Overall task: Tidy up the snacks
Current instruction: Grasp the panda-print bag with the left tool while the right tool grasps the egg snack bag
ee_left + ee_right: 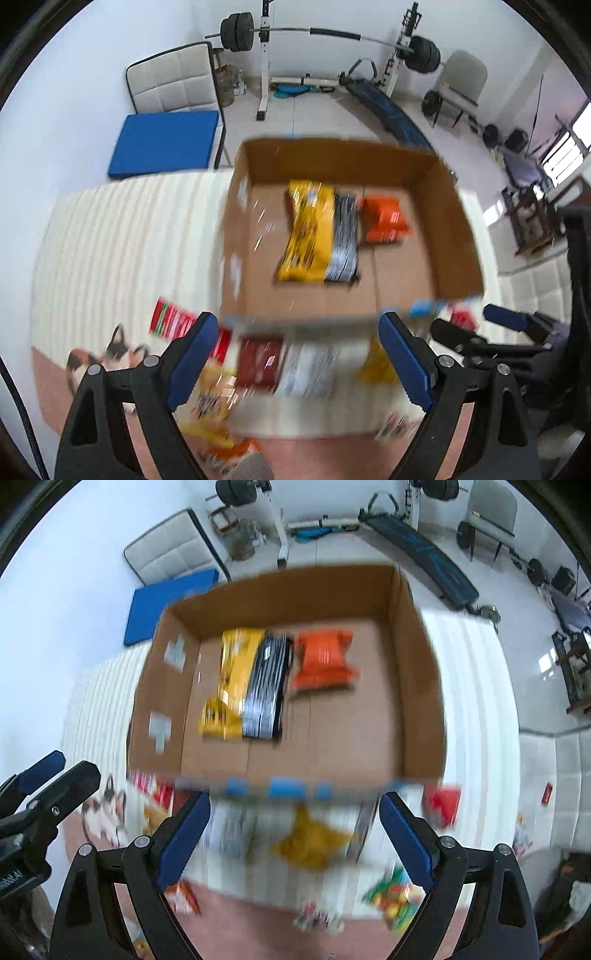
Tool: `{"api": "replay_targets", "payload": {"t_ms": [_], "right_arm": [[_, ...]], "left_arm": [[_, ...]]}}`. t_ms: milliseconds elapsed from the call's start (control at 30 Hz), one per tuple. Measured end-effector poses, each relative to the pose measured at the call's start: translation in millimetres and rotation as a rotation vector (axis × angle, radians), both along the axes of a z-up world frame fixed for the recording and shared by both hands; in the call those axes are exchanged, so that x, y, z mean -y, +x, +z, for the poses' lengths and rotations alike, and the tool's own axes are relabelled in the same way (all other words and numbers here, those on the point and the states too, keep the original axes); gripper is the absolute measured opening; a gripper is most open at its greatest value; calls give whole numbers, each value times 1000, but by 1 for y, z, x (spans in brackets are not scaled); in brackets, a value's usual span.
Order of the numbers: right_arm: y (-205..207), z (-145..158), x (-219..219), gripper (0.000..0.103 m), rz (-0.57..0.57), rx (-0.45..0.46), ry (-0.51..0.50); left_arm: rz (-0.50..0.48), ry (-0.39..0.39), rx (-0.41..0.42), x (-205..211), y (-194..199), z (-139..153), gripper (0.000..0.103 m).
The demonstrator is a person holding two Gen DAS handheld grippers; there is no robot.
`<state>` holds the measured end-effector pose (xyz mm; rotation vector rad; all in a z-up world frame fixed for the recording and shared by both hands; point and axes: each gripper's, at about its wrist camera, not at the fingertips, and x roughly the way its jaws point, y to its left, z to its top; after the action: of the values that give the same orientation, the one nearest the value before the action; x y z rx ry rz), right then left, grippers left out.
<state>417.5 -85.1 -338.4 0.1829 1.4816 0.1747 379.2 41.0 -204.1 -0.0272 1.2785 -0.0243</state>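
An open cardboard box [436, 229] [410, 686] stands on a white ribbed bed cover. Inside lie a yellow packet [308, 236] [231, 683], a black-and-silver packet [343, 240] [266, 690] and an orange packet [384, 219] [323, 661]. Loose snacks lie in front of the box: a dark red packet [258, 362], a white packet [314, 369], a yellow packet [314, 842], a red packet [443, 805] and a green packet [395, 901]. My left gripper [299, 362] is open and empty above them. My right gripper [295, 838] is open and empty too. Both views are motion-blurred.
A red striped packet [170, 319] lies left of the box. A cat-print patch [107, 358] [107, 812] shows on the pink cover. Behind the bed are a blue mat [166, 142], a weight rack [266, 59], a bench [388, 107] and a chair [461, 81].
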Motion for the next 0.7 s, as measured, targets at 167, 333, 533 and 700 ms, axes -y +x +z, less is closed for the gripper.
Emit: {"api": "replay_targets", "payload": {"t_ms": [167,333,533,700], "right_arm": [[-62,-27,-1,95,-11,-101,10],[-107,-69,3,95,-52,-213,20],[-139,-101,-1,95,-65,-297,24],[-149,-114,-9,95,-46,-326,4]], "left_arm": [[-31,55,-90,-4,-60,-36,89],[-75,98,-188,-8,-110,-79,89],[-276,219,-300,-11,-161,-127,89],[-454,403,-353,-15,-186,-158,89]]}}
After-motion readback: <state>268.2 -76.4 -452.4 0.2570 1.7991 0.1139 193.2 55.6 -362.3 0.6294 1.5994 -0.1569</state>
